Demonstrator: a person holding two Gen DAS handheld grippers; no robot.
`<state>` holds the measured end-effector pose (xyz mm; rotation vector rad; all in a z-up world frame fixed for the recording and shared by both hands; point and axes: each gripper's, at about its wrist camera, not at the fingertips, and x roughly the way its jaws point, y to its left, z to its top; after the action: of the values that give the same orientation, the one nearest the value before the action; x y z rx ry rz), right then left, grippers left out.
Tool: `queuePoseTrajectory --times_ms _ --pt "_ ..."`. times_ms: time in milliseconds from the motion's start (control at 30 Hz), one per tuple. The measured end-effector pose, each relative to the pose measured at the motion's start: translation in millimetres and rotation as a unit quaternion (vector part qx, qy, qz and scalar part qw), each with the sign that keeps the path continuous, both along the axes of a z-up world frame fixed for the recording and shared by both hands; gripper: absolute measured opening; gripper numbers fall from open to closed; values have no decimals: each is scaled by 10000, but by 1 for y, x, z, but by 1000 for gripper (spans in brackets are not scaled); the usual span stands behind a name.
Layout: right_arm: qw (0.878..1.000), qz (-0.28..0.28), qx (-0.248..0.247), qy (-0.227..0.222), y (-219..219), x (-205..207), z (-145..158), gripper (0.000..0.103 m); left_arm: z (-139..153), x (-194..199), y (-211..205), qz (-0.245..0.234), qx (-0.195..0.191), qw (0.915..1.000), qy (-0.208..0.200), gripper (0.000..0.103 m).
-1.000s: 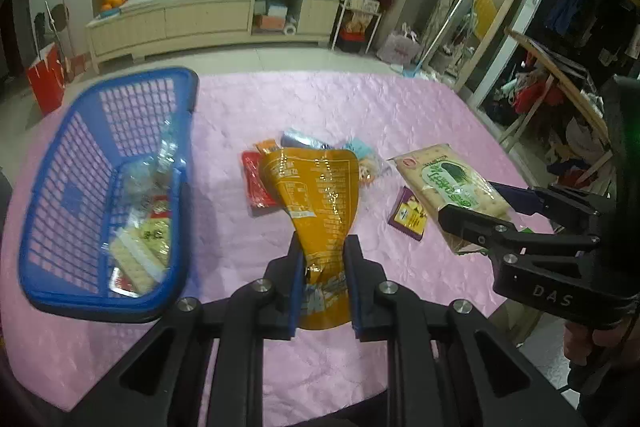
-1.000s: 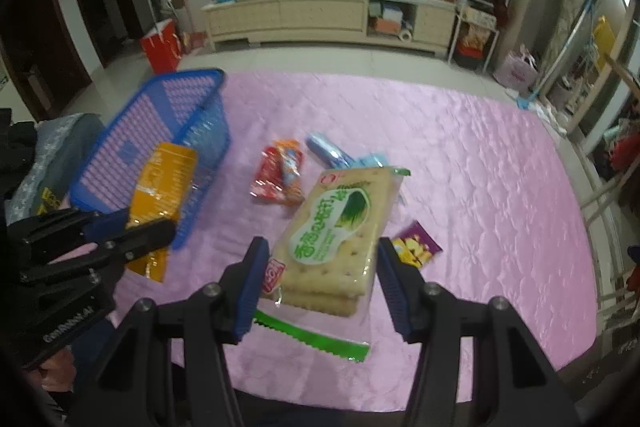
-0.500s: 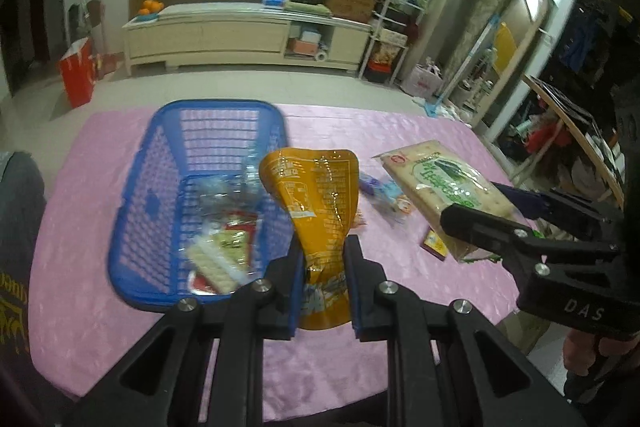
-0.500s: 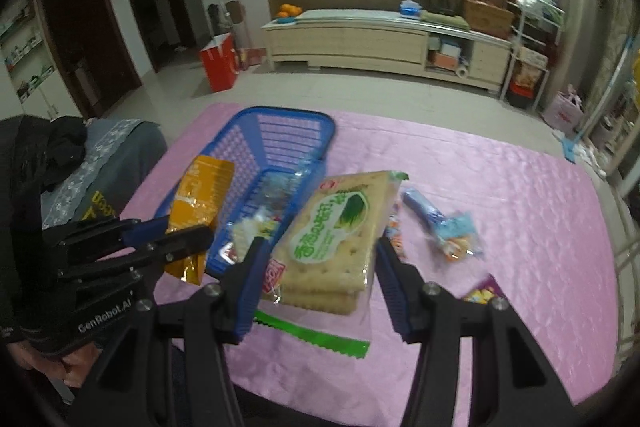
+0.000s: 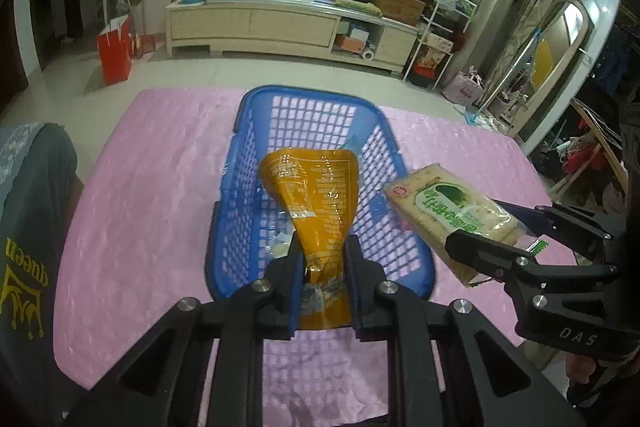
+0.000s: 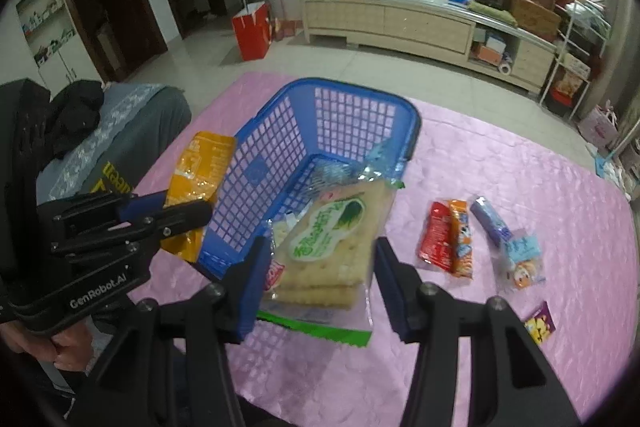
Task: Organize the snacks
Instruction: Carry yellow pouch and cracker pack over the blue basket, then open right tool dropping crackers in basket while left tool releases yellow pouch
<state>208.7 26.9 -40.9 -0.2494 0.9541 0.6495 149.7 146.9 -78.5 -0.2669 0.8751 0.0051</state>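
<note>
Orange foil is pinched near its lower end in the left hand-held gripper (image 5: 322, 277), whose two pads are nearly together on the orange foil snack pouch (image 5: 316, 203); the pouch stands up from the jaws over the near part of the blue plastic lattice basket (image 5: 248, 163). The right hand-held gripper (image 6: 318, 277) stands about half open and clamps the clear-wrapped pack of pale crackers with a green label (image 6: 332, 239) across its width, the pack's far end reaching over the basket's near right rim and its green serrated seal hanging toward the near side. Seen from the left wrist, the cracker pack sits just right of the basket. Inside the basket lie a few clear-wrapped snacks, too hidden to make out. The basket rests on the bench covered with a pink quilted cloth (image 6: 520, 163). To its right on the cloth lie a red and orange pair of snack packets (image 6: 444, 239), a blue and clear candy bag (image 6: 508, 243) just beyond them, and a small purple sachet (image 6: 540, 323) nearer the near right edge. A bare hand (image 6: 60, 347) grips the left tool's handle at the near left.
</note>
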Motion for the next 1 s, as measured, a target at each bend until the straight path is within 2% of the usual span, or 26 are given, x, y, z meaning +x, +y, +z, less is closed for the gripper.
queuePoseTrajectory --times_ms 300,633,833,1000 --pt "9993 113 -327 166 24 11 -26 55 -18 12 8 -78 -69 9999 123 17" --pt "9985 120 -496 220 24 13 -33 56 -23 9 10 -153 -102 9997 178 17" --pt "9979 152 -548 317 21 12 -34 68 -21 11 11 -133 -116 9996 218 17" --pt "9982 -10 -425 430 7 11 -32 70 -21 9 8 -184 -132 9995 223 17"
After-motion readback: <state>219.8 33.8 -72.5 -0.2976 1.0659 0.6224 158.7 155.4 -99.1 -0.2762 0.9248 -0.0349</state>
